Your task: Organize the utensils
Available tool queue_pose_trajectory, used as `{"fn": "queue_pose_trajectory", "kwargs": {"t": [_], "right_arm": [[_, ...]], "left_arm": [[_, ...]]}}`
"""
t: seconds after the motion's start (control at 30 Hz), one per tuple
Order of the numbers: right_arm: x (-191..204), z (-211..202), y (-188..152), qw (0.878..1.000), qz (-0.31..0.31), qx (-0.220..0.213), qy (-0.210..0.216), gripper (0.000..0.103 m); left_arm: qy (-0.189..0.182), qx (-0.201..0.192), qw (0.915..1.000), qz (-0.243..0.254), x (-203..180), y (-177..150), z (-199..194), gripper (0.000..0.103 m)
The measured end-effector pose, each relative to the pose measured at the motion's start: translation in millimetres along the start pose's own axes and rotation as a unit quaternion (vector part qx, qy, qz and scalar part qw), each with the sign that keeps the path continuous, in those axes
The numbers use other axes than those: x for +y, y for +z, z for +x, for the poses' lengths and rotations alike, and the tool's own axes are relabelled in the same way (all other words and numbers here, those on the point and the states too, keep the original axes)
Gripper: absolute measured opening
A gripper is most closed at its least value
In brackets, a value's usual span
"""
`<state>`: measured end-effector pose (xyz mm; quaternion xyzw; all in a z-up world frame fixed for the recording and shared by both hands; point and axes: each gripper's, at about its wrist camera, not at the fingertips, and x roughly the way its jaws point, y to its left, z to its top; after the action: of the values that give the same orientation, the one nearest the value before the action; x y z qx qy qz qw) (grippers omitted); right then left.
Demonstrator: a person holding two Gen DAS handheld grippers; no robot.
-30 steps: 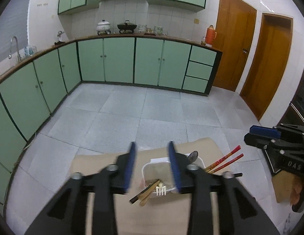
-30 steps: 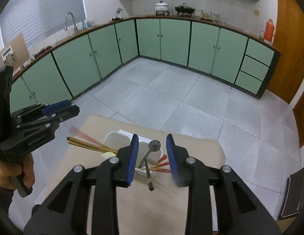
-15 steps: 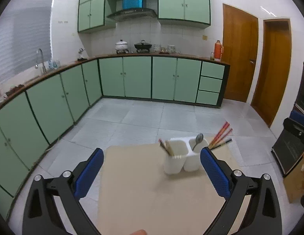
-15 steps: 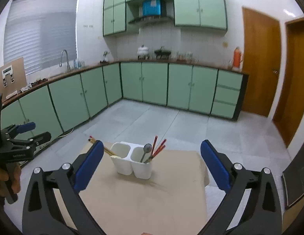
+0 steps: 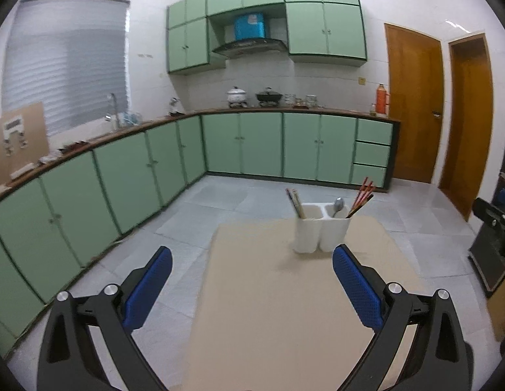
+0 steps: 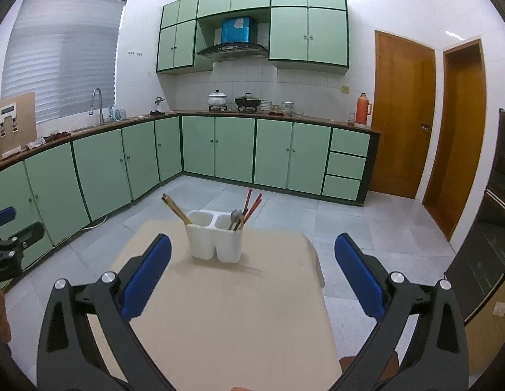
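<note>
Holding wooden chopsticks (image 6: 175, 209); white twin-cup plastic holder (image 6: 215, 239).

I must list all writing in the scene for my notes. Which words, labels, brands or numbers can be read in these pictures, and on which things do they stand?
No text can be read in either view.
Blue box above the hood: a pale label, too blurred to read.
Brown board at the left: white marks, too small to read.
Orange flask: no writing visible.
White holder: plain, no label.
</note>
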<state>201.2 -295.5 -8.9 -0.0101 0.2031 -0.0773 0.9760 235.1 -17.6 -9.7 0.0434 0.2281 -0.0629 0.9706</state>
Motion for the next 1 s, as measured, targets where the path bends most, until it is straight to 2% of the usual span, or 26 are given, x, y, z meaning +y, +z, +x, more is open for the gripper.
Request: {"fn": "queue_pose_trajectory", "kwargs": {"t": [0.27,0.47,0.63,0.73,0.8,0.9,1.0], "right_arm": [[9.8,-49.8,-33.1,1.0,0.004,0.002,-0.001,0.097],[16.4,-90.1,-65.0,1.0,0.015,0.005,0.003,0.097],[17.1,-125.3,-89.7,0.999,0.036,0.006,0.017,0.097],[20.2,-142.4,-97.7,0.999,0.045,0.007,0.029,0.097],[24.7,-157.4,-101.7,0.999,0.04,0.001,0.031,0.097],[30.4,-171.8,-96.2,0.999,0.021,-0.021,0.021,0.097],[31.9,-180.0,-92.9,0.999,0.014,-0.033,0.02,0.097]], "left_arm": [[0.028,-0.007,0.9995,-0.016,0.7,-37.5,-78.3,0.097],[0.032,-0.001,0.9992,-0.026,-5.2,-58.8,-122.4,0.097],[0.025,-0.008,0.9986,-0.046,2.2,-73.3,-157.5,0.097],[0.0,-0.015,0.9967,-0.079,11.6,-81.0,-176.4,0.097],[0.018,-0.02,0.9946,-0.1,17.8,-87.4,-188.3,0.097],[0.063,-0.032,0.9944,-0.079,14.2,-93.0,-201.7,0.097],[0.069,-0.03,0.9943,-0.075,14.5,-98.3,-212.3,0.097]]}}
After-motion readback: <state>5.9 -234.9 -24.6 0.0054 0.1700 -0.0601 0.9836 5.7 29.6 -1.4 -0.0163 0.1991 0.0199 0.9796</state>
